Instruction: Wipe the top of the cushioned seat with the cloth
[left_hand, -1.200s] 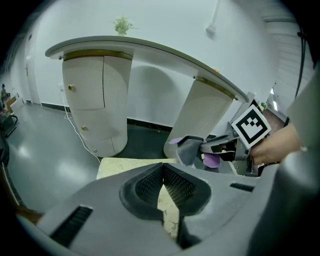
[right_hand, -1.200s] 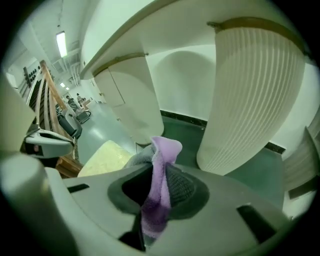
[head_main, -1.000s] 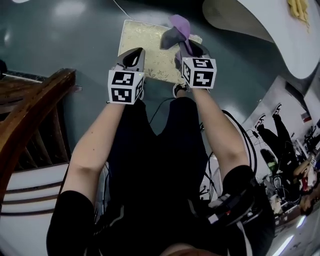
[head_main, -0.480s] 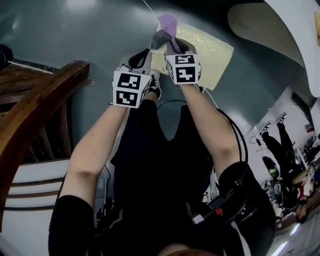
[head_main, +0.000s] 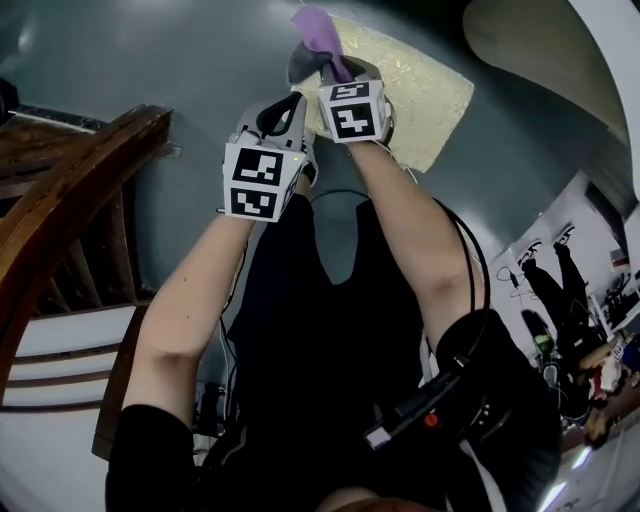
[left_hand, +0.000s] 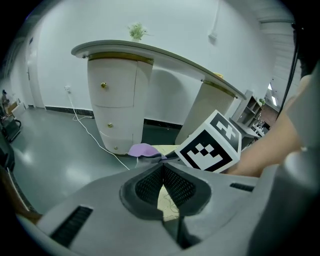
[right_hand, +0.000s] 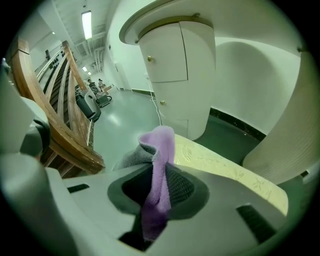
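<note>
The cushioned seat (head_main: 425, 95) is a pale yellow patterned pad lying low on the grey floor, ahead of the person's legs. My right gripper (head_main: 322, 66) is shut on a purple and grey cloth (head_main: 317, 28), held over the pad's left end. In the right gripper view the cloth (right_hand: 160, 165) stands up between the jaws, with the pad (right_hand: 227, 172) just beyond them. My left gripper (head_main: 277, 117) hangs beside the right one, on its left, shut and holding nothing. The left gripper view shows the cloth (left_hand: 142, 149) and the right gripper's marker cube (left_hand: 210, 148) past the shut left gripper (left_hand: 163, 169).
A brown wooden chair frame (head_main: 75, 215) stands at the left. A white curved counter with a drawer cabinet (left_hand: 117, 97) rises behind the pad. A white cable (left_hand: 87, 131) runs over the floor. Clutter and cables lie at the right (head_main: 575, 330).
Both grippers have moved forward, away from the body. The right one has carried the cloth from the pad's right side towards its left end. The left gripper stays shut and holds nothing.
</note>
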